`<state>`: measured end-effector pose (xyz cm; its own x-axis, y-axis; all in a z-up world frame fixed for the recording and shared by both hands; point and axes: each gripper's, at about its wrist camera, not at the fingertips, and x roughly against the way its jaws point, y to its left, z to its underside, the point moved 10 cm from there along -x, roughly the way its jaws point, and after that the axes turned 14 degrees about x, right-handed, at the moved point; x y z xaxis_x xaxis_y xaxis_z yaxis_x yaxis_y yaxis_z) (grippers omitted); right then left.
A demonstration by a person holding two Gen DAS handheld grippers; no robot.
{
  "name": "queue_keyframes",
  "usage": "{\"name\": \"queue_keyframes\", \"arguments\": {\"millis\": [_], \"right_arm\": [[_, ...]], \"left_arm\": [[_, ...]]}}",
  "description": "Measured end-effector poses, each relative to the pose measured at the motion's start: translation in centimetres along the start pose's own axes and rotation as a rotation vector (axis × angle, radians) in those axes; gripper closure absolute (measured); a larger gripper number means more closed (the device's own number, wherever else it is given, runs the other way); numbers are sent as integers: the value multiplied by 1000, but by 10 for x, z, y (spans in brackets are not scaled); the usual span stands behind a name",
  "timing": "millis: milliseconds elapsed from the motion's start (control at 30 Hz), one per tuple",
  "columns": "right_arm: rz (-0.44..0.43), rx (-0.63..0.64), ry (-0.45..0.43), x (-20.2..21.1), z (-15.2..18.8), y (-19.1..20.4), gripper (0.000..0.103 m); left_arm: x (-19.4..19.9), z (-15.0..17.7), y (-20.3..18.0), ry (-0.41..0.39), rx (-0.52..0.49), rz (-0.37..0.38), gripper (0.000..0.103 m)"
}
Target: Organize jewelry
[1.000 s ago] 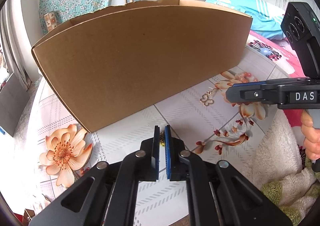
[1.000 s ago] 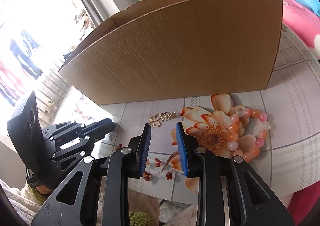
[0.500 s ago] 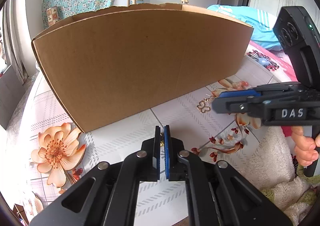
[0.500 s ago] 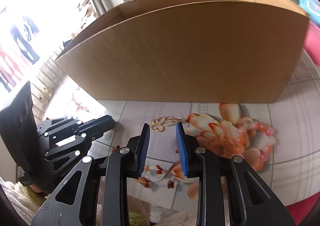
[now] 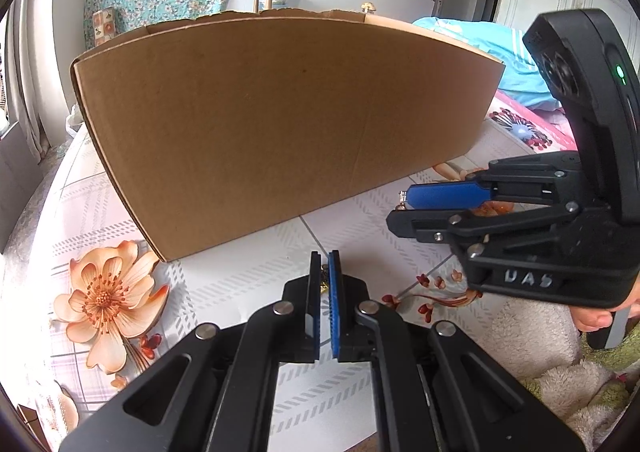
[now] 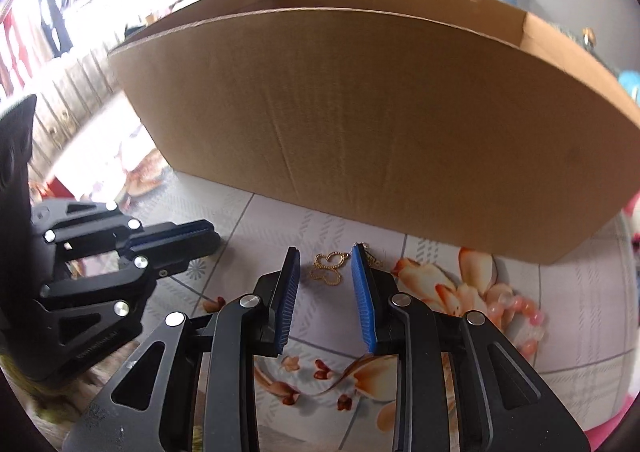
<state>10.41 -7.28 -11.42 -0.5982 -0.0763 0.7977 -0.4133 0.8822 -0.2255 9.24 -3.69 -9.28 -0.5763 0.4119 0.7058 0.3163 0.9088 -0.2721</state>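
1. Setting: a cardboard box [image 5: 280,123] stands on a floral tablecloth [image 5: 240,276]; its open top faces up and its contents are not visible from either wrist view.
2. Left gripper [image 5: 325,264]: the jaws are clamped nearly together on a small gold piece [image 5: 323,279] that shows only as a glint in the narrow gap. What kind of jewelry it is cannot be told. The gripper sits low over the cloth, just in front of the box wall.
3. Right gripper [image 6: 326,266]: the jaws stand apart and hold nothing. They point down at a gold butterfly pendant [image 6: 329,267] lying flat on the cloth near the foot of the box. In the right wrist view the pendant appears in the gap between the blue pads [image 6: 289,292], but neither pad presses on it.
4. A pink bead bracelet [image 6: 520,312] lies on the cloth to the right of the pendant, untouched.
5. Step in hand, by judgement: pickup of the pendant by the right gripper, while the left one carries its own piece.
6. Next move calls for: lowering the right jaws until they straddle the pendant, then closing gently. The piece is thin and flat, so the pads must reach the cloth to catch an edge. Both pieces then likely go over the box rim.
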Motion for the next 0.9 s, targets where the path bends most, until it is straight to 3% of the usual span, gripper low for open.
{"name": "queue_keyframes", "arguments": {"millis": [267,667,700,900], "right_arm": [[15,64,6,-4,-6,11,92],[-32,-17,-16,5,3,-2,94],[-32,-20,-19,6,3,-4,103],[-44,-49,-28,16,6,-15,103]], "left_arm": [[1,0,4,0,7,8,100],[2,0,5,0,12,13,100],[2,0,5,0,12,14,100],[4,-1,6,0,13,20,100]]}}
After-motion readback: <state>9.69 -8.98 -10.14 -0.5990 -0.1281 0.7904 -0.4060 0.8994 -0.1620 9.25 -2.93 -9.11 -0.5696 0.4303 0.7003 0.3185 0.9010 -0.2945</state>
